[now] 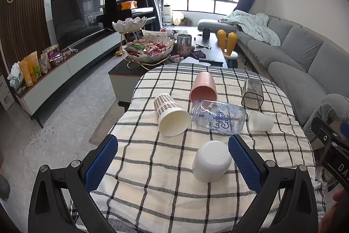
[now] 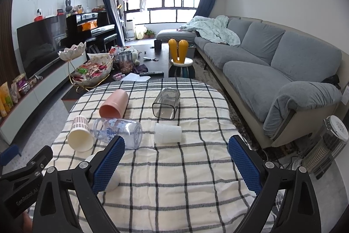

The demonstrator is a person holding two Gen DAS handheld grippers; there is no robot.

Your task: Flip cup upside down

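Note:
A white cup (image 1: 211,160) stands upside down on the checked tablecloth (image 1: 152,167), just inside my open left gripper (image 1: 173,153), close to its right finger and not held. Behind it several cups lie on their sides: a plaid paper cup (image 1: 171,114), a clear "Happy Cat" cup (image 1: 218,116), a pink cup (image 1: 204,86), a clear square cup (image 1: 253,93) and a small translucent cup (image 1: 260,121). My right gripper (image 2: 176,153) is open and empty above the cloth (image 2: 174,185), with the translucent cup (image 2: 168,133) ahead. The white cup (image 2: 112,182) is mostly hidden behind its left finger.
A coffee table (image 1: 214,51) with a tiered snack bowl (image 1: 149,48) and a jar stands beyond the table. A grey sofa (image 2: 261,62) runs along the right. A TV unit (image 1: 72,62) lines the left wall. A heater (image 2: 327,145) stands on the floor at right.

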